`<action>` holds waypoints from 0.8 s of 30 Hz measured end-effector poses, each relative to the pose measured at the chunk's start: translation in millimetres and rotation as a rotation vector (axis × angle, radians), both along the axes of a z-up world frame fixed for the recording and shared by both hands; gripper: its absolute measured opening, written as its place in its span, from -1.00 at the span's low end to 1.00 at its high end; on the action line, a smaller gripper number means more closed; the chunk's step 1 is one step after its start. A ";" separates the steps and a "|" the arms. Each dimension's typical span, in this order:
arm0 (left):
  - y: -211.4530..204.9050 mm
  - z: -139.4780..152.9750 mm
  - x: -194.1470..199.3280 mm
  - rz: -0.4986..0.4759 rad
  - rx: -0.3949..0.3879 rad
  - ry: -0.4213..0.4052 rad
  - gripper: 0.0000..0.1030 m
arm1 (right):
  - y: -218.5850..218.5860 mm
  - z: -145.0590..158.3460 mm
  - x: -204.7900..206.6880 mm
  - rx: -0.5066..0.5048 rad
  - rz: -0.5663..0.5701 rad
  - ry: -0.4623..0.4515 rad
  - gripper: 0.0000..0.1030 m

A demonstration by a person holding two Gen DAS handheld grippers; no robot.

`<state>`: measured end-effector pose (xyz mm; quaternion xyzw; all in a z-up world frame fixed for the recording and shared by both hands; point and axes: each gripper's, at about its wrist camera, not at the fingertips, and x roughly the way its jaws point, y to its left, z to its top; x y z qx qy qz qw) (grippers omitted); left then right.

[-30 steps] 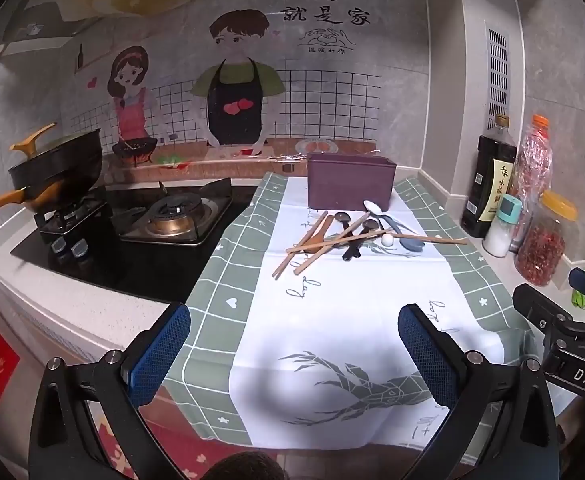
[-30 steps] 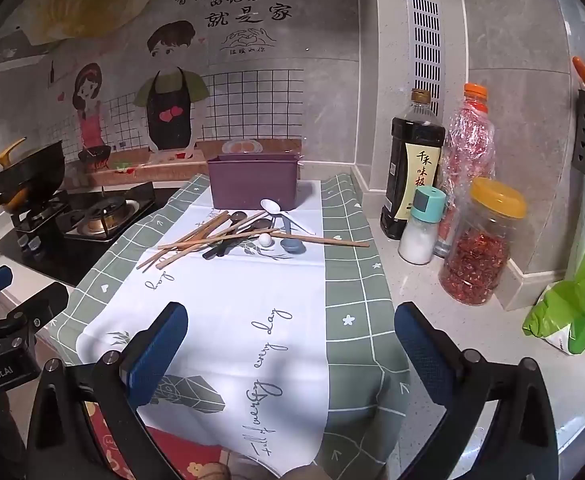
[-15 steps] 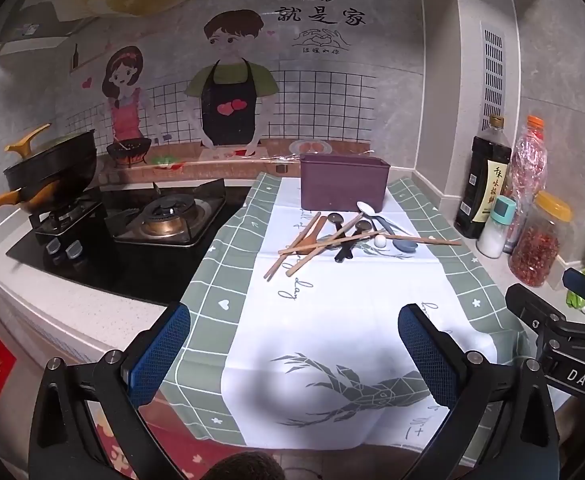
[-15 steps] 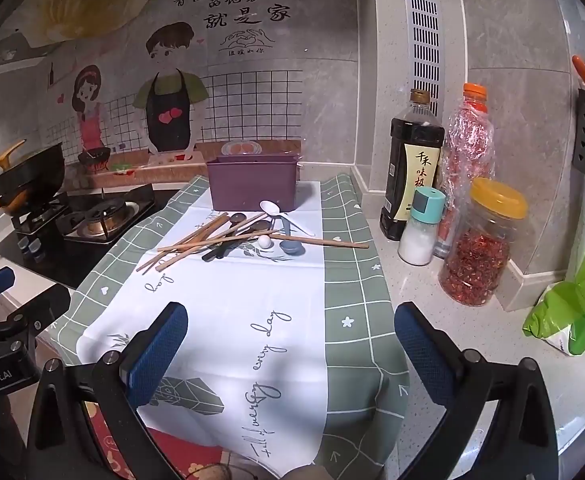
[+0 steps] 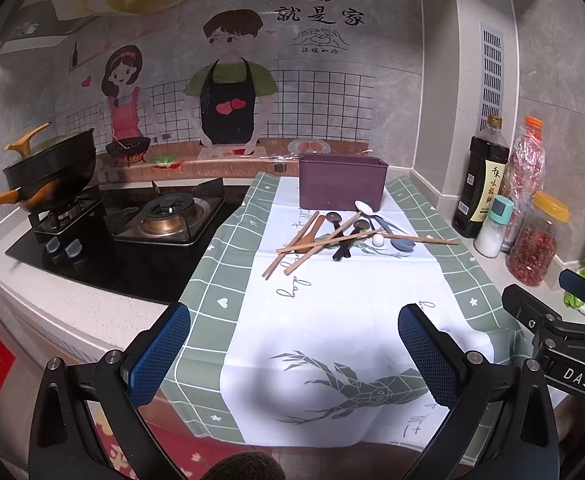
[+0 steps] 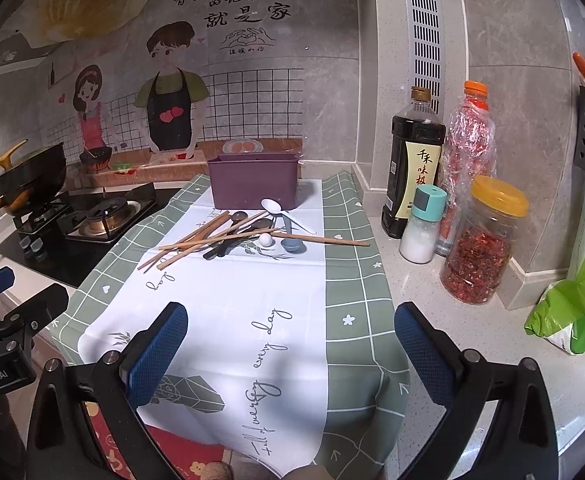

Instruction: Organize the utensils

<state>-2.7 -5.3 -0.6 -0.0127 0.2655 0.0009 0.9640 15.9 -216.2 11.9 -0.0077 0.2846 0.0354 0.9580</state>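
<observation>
The left tool [image 5: 294,350] is hovering above the near edge of the tabletop [image 5: 40,300] with its blue-padded fingers [image 5: 158,354] spread wide and nothing between them; the right tool [image 6: 292,352] is hovering in the same released state, also grasping nothing. Each tool is appearing at the margin of the other's view: the right one at the right edge of the left wrist view, the left one at the left edge of the right wrist view. A green-and-white cloth [image 5: 332,304] is covering the middle of the tabletop and hanging over its front edge. The utensils [image 5: 344,234] are lying in a loose crossed heap on the far part of the cloth, well apart from both tools: wooden chopsticks [image 5: 292,246], one long chopstick [image 5: 424,239] reaching right onto the green border, dark spoons [image 5: 342,246], a white spoon [image 5: 366,208] and a grey-blue spoon [image 5: 402,243]. A purple box [image 5: 342,184] is standing upright just behind the heap, near the wall; its contents cannot be told. Left of the cloth, a gas hob [image 5: 164,216] is sitting with a black pan [image 5: 52,164] on the far burner. Right of the cloth, a soy sauce bottle [image 6: 414,164], a small shaker with a teal cap [image 6: 422,226], a jar of dried chillies [image 6: 480,244] and a green bag [image 6: 576,296] are standing near the wall
</observation>
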 end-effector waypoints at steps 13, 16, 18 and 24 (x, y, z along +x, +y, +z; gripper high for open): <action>-4.8 2.5 -2.1 -0.001 0.004 -0.003 1.00 | -0.2 0.6 -0.3 -0.001 0.000 0.001 1.00; -4.7 2.5 -2.1 -0.002 0.004 -0.004 1.00 | -0.2 0.7 -0.2 0.000 0.000 0.000 1.00; -4.1 2.4 -1.9 -0.001 0.005 -0.004 1.00 | -0.3 0.7 -0.6 -0.001 0.000 -0.003 1.00; -4.6 3.1 -3.0 -0.001 0.005 -0.004 1.00 | -0.3 2.0 -1.5 0.000 0.002 -0.003 1.00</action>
